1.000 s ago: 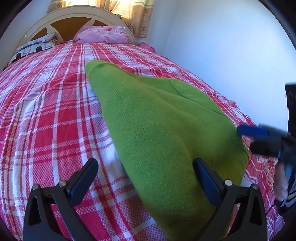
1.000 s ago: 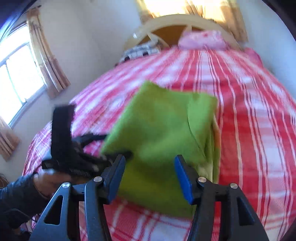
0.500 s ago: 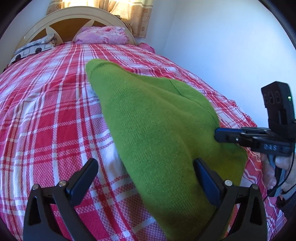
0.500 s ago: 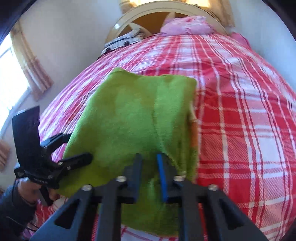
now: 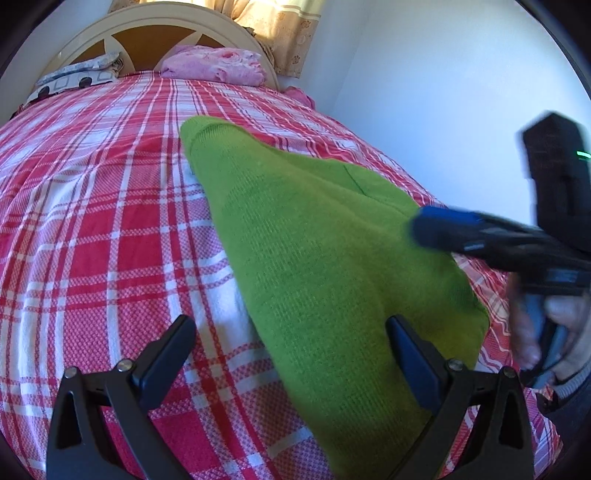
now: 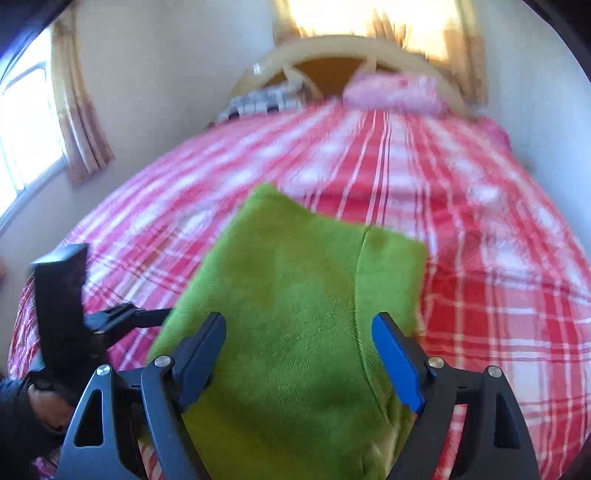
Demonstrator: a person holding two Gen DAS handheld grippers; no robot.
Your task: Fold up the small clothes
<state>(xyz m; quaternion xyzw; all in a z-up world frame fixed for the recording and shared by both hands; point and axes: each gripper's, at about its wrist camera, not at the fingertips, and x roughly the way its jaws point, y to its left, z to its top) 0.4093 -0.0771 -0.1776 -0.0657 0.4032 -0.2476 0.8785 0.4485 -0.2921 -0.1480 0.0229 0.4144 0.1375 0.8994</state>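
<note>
- One bed [image 5: 92, 221] fills both views, its red-and-white check cover running back to a pale headboard [image 5: 155, 33] with a pink pillow [image 5: 216, 68] against it
- On that cover, towards the near edge, lies the green knit garment [image 5: 325, 258], already doubled into a rough wedge with a seam line near its far right corner; it is seen in the right wrist view too [image 6: 295, 314]
- It looks soft, limp and light, with a coarse weave that should give the pads good bite; I judge a hem corner or the doubled edge the best place to pinch, since a grab in the middle would only bunch it
- Left gripper [image 5: 291, 365] has its jaws spread wide, straddling the garment's near left edge, and it holds nothing
- Right gripper [image 6: 299, 363] is also wide apart and empty above the near end of the cloth; half a second ago its jaws were nearly closed at the green edge, so it has let go, and the blur suggests it is drawing back
</note>
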